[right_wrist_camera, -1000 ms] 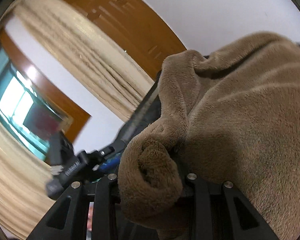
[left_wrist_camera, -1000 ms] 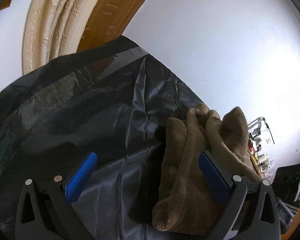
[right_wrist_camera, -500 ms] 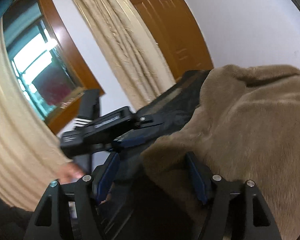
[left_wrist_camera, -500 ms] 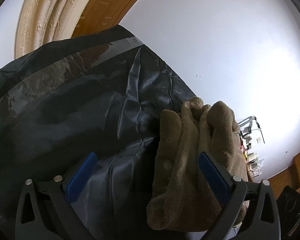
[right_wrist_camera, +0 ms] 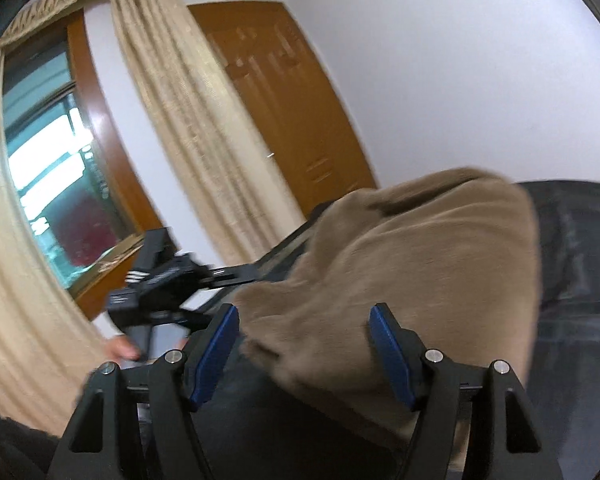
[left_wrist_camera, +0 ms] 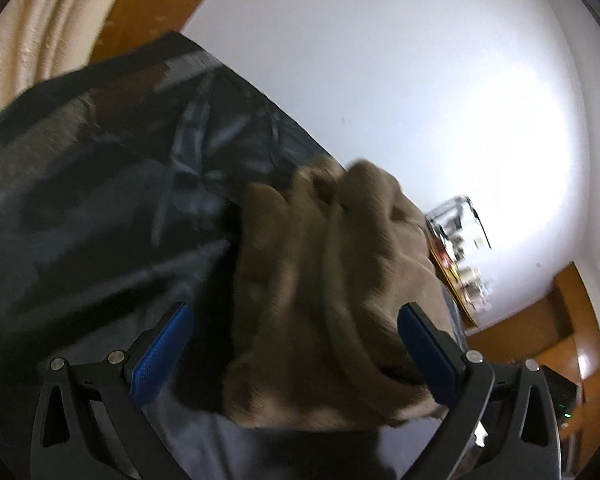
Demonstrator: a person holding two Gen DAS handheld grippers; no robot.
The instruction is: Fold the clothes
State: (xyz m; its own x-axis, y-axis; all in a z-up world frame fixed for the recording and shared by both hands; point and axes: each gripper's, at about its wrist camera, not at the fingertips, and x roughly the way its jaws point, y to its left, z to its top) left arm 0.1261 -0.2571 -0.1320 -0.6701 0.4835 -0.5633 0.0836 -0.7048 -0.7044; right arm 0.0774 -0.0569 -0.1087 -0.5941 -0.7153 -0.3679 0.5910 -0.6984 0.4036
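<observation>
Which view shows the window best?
The right wrist view: the window fills its left edge between cream curtains, bright glass in a brown frame. The left wrist view shows only a curtain strip, no window.

We see both fisheye views bent hard at the rims, with black corners. Motion blur smears the brown fleece garment (left_wrist_camera: 332, 288) and the dark sheet (left_wrist_camera: 100, 208). The white wall (left_wrist_camera: 440, 100) glares near the right. In the right wrist view daylight blows out the window (right_wrist_camera: 48, 168), and the curtain (right_wrist_camera: 188, 128) is streaked.
</observation>
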